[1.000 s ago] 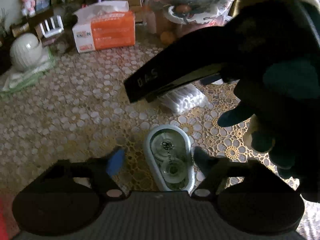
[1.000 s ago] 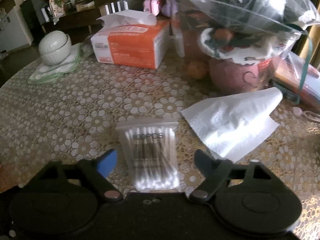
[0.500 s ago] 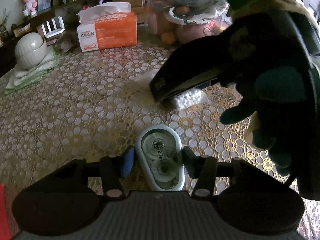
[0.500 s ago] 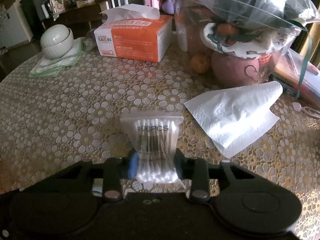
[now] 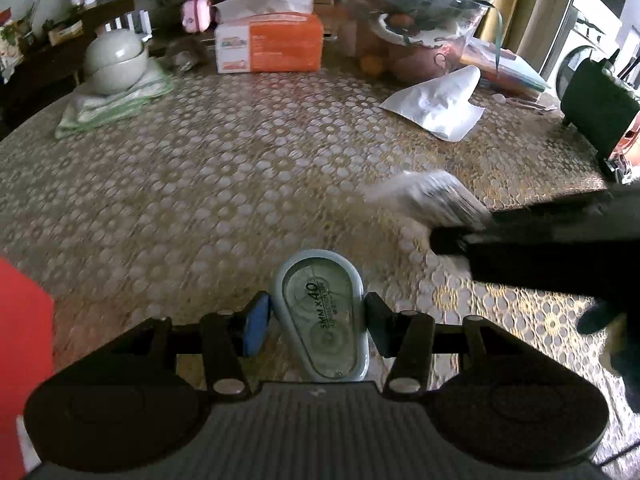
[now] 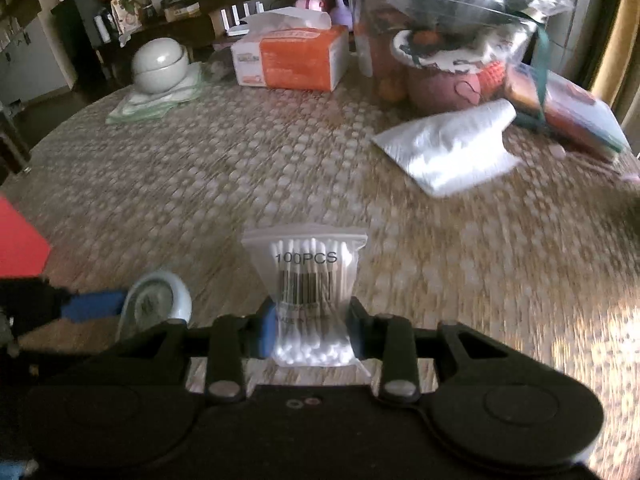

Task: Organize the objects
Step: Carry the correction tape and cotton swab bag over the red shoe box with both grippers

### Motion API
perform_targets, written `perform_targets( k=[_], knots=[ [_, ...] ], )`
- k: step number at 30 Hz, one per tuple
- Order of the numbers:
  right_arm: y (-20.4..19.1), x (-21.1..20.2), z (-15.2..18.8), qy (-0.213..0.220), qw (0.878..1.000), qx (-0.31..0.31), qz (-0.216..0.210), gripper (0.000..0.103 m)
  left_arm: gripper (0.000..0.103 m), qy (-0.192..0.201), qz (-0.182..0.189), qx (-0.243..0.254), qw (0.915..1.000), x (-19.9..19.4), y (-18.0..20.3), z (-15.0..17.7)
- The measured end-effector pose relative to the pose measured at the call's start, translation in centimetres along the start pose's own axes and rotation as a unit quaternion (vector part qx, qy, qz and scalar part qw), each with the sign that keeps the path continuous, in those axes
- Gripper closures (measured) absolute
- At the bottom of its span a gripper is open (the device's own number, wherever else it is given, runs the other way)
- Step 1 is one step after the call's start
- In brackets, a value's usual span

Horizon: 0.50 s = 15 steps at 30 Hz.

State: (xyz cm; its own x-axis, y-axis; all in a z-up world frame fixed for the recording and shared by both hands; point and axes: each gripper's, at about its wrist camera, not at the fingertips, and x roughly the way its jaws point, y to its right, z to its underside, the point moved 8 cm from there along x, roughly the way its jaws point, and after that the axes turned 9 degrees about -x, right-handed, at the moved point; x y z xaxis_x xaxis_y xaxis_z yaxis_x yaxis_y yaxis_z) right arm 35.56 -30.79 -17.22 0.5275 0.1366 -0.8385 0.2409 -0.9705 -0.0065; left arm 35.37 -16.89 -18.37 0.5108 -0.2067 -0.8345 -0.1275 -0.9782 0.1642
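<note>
My left gripper is shut on a pale blue correction tape dispenser, lifted off the lace tablecloth. In the right wrist view the same dispenser shows at lower left, held by the left gripper's blue pad. My right gripper is shut on a clear bag of cotton swabs marked 100PCS, pinched near its lower end. From the left wrist view that bag is a blurred shape at the right, sticking out of the dark right gripper body.
A white tissue lies on the table at the right. An orange tissue box, a pale lidded bowl on a cloth and a pot under a plastic bag stand at the back. A red object shows at the left edge.
Both grippers went from open to shut, the left on the correction tape, the right on the swab bag. Both then pulled back and lifted their items; the right gripper swung out of the left view's centre.
</note>
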Motion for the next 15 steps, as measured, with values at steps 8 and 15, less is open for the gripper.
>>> perform_targets(
  k=[8, 15],
  knots=[
    [-3.5, -6.2, 2.6, 0.024, 1.000, 0.007, -0.015, 0.069, 0.052, 0.013, 0.015, -0.003, 0.9998, -5.4, -0.5, 2.1],
    [-6.7, -11.4, 5.4, 0.037, 0.999, 0.009, -0.015, 0.069, 0.052, 0.038, 0.023, -0.003, 0.9990, -11.3, -1.2, 4.1]
  ],
)
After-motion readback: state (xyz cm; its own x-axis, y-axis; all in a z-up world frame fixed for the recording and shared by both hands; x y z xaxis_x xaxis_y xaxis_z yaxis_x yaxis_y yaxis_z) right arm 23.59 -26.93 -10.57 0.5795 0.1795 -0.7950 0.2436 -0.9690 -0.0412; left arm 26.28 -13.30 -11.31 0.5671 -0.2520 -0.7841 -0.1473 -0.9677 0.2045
